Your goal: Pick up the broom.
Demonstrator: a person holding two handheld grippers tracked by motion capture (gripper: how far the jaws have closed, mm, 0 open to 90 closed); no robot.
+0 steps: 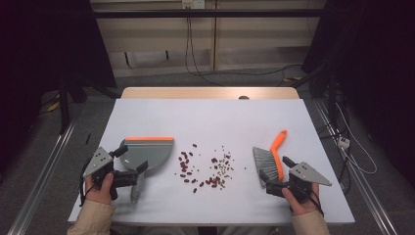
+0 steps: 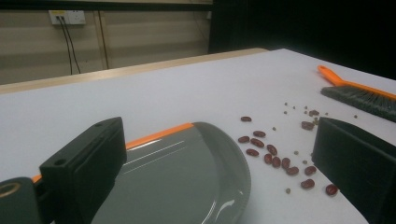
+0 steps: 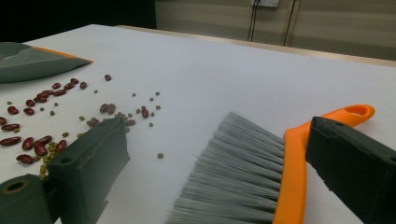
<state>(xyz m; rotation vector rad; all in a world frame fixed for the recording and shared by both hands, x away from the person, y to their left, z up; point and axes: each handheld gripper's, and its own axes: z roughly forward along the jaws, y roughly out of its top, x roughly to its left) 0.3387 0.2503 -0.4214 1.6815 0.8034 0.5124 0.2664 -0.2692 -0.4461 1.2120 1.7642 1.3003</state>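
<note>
A grey dustpan (image 1: 149, 152) with an orange lip lies at the table's left, its handle pointing toward the near edge. My left gripper (image 1: 128, 164) stands open around the pan's rear; in the left gripper view the pan (image 2: 187, 177) lies between the wide-apart jaws of that gripper (image 2: 222, 140). An orange-backed brush (image 1: 274, 156) with grey bristles lies at the right. My right gripper (image 1: 276, 167) is open with the brush (image 3: 243, 172) between its jaws (image 3: 219, 133); the bristle-side jaw stands apart from it. Red beans (image 1: 188, 169) and small greenish ones (image 1: 222, 166) are scattered between pan and brush.
A white mat (image 1: 205, 117) covers the wooden table, bare across its far half. Dark floor, metal rails and cables surround the table. A wall socket with cables (image 2: 65, 18) is behind.
</note>
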